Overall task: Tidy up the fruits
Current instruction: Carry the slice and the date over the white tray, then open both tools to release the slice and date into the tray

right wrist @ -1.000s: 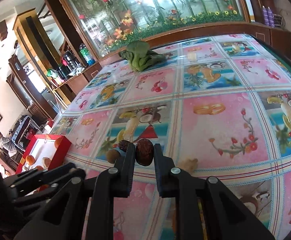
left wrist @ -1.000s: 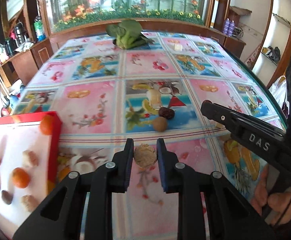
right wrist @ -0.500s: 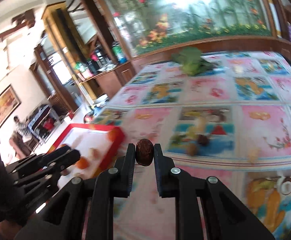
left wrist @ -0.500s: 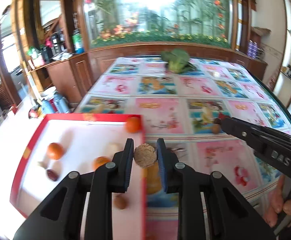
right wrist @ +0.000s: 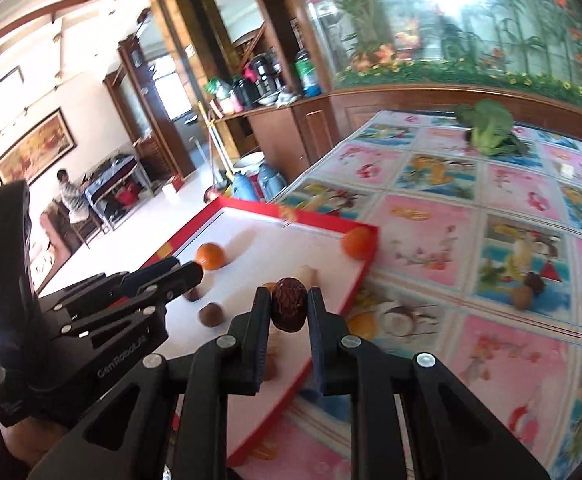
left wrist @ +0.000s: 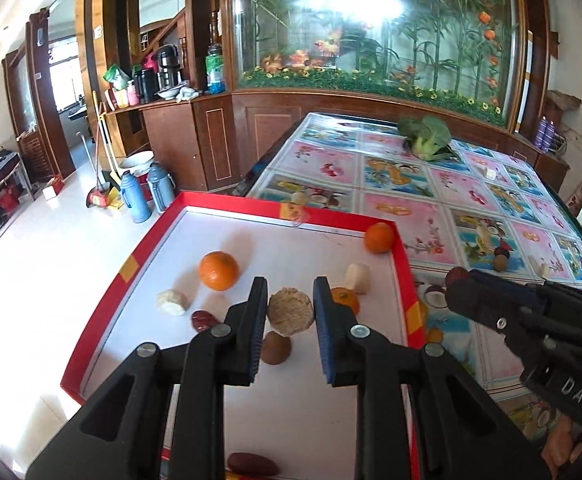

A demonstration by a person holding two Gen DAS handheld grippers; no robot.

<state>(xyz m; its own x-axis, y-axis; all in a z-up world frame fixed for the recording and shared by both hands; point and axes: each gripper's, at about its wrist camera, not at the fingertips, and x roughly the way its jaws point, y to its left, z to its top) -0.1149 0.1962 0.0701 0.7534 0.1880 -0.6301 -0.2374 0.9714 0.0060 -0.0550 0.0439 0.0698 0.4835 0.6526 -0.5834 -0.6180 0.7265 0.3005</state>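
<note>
Now, L gripper [left wrist: 290, 312] clamped on a tan rough ball [left wrist: 290, 311] above the red tray [left wrist: 405, 264], w/ an orange [left wrist: 218, 270] ahead-left & a brown nut [left wrist: 275, 347] just below; R gripper [right wrist: 289, 310] clamped on a dark date [right wrist: 289, 309], tray's right edge beneath.

oranges [left wrist: 218, 270]: 3 | red dates [left wrist: 203, 320]: 3 | banana pieces [left wrist: 357, 278]: 2 | trays [left wrist: 139, 258]: 1
</note>
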